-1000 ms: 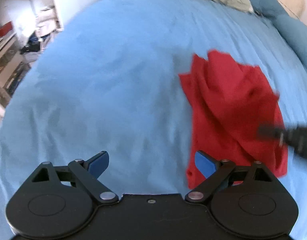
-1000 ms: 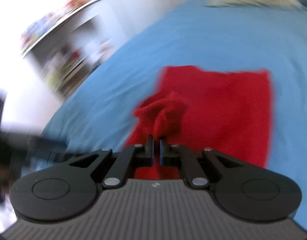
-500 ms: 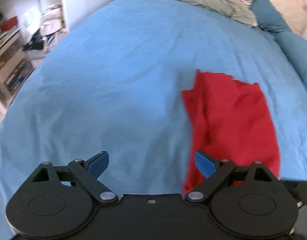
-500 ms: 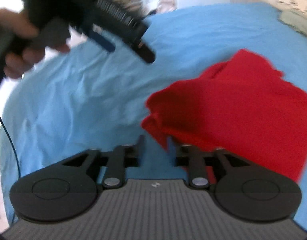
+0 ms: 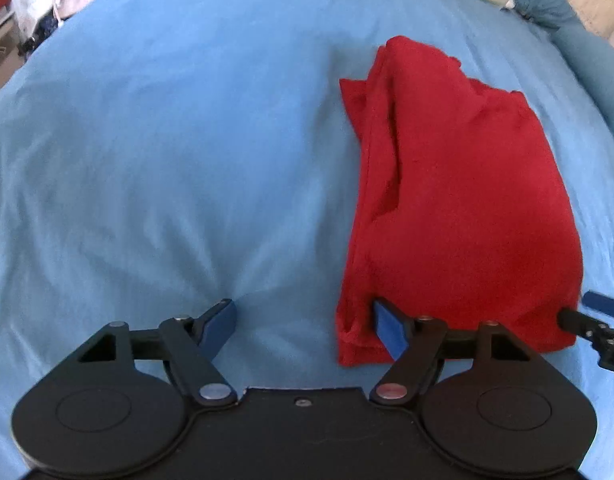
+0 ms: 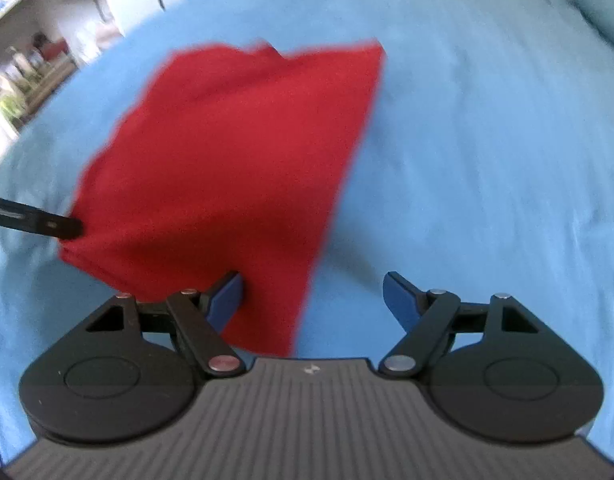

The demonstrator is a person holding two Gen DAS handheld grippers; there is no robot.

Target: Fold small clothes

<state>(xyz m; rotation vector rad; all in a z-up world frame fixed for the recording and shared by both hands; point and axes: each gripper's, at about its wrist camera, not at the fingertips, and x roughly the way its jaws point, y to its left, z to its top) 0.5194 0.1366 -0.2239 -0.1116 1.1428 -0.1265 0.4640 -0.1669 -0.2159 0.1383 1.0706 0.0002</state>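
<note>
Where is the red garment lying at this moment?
The red garment lies on the blue bed sheet, right of centre in the left wrist view, between both open grippers.

Matt red cloth garment [image 5: 459, 208] on smooth blue bedsheet [image 5: 167, 140] — fabric, softly creased, both unglossy.

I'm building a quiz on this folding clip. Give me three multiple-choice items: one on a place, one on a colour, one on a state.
1. Where does the garment lie?
A. on the blue bedsheet
B. on a shelf
C. on the floor

2. What colour is the garment?
A. green
B. red
C. white

3. How do both hand-held grippers stand?
A. open
B. shut on the garment
C. shut, holding nothing

Key: A, the garment rests on the blue bedsheet; B, it is plainly red; A, left hand-held gripper and right hand-held gripper show spread jaws.
</note>
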